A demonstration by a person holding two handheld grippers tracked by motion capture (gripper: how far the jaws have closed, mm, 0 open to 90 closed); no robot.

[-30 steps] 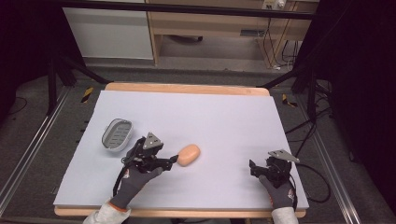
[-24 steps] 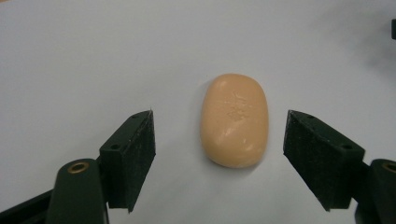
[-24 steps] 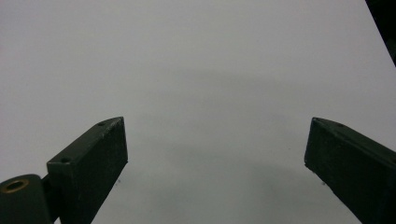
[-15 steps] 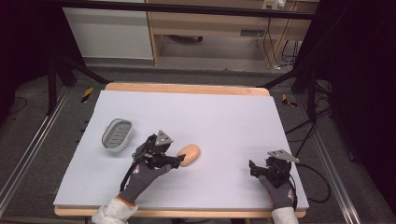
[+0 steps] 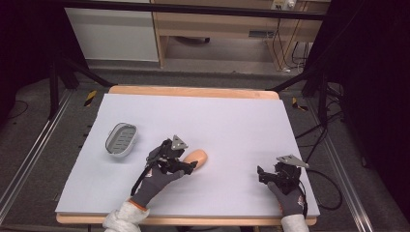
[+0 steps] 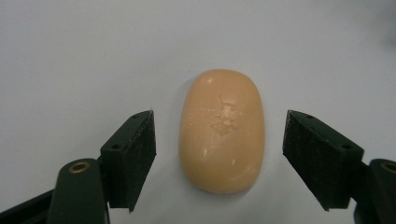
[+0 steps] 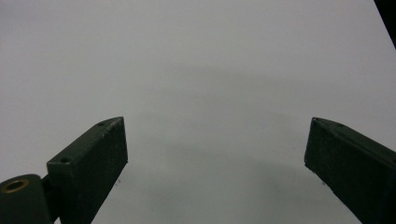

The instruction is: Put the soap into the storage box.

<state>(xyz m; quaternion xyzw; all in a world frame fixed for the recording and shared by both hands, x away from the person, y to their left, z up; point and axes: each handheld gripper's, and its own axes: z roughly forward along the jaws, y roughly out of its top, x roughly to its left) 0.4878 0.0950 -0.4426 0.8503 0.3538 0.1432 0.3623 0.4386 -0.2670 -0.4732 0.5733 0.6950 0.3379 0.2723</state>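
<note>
The left gripper [image 6: 219, 140] hangs over the soap [image 6: 222, 130], which lies flat on the white table [image 5: 232, 121] between its spread jaws, seemingly lined up for a grasp, while the right gripper [image 5: 265, 175], jaws apart and empty, rests near the front edge.

The place is looking like a lab or a recording studio set up for data capture. A wooden table [image 5: 193, 92] under a white cover sheet [image 5: 227, 125] is standing on a grey floor, with metal rails [image 5: 29, 159] running along both sides. Black curtains [image 5: 372, 63] are hanging at left and right, and black stand legs [image 5: 72, 72] are bracing against the floor. Cables [image 5: 278, 43] are trailing down by light wooden furniture [image 5: 212, 29] behind the table.
</note>
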